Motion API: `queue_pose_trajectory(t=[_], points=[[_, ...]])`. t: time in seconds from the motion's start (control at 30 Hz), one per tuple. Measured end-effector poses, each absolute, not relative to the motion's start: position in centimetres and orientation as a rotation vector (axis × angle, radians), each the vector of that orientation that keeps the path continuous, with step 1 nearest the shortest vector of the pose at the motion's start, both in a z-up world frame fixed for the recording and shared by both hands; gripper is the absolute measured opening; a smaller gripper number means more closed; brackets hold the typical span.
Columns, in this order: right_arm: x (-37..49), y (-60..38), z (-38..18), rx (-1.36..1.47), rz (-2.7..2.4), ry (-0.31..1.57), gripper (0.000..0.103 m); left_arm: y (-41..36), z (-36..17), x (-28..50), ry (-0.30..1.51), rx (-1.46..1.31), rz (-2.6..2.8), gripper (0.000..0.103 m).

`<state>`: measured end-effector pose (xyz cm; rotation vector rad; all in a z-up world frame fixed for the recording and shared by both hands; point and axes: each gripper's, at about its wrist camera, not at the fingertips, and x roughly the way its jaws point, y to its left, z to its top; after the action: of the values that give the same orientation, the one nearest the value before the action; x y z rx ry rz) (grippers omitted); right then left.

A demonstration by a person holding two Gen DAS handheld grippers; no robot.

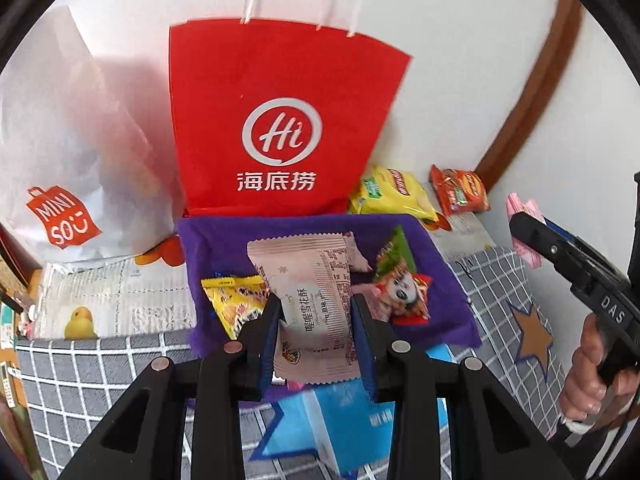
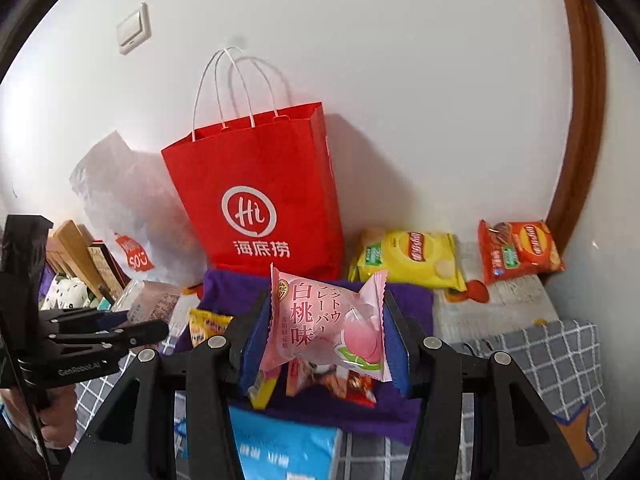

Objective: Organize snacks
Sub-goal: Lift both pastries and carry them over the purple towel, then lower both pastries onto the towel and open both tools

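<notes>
Above a purple felt tray (image 1: 224,236) of wrapped snacks (image 1: 236,304), the left gripper (image 1: 316,320) clamps a beige snack packet (image 1: 316,316); the right gripper (image 2: 326,332) clamps a pink peach-printed packet (image 2: 320,320).

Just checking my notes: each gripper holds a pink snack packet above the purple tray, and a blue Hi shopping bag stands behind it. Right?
Not quite: the Hi shopping bag is red, as the right wrist view shows. Otherwise yes: the left gripper and right gripper each hold a pink snack packet above the purple tray.
</notes>
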<state>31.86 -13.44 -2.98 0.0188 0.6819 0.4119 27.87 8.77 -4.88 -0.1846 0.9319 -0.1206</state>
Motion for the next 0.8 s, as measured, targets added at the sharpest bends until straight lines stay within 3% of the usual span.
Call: queue_pose_trajectory(t=[0.8], points=[[39.3,-10.9,-13.3,-0.067,0.432,0.922,0.052,9.6,-13.5,33.9,1.075,-0.225,-0.105,0.032]])
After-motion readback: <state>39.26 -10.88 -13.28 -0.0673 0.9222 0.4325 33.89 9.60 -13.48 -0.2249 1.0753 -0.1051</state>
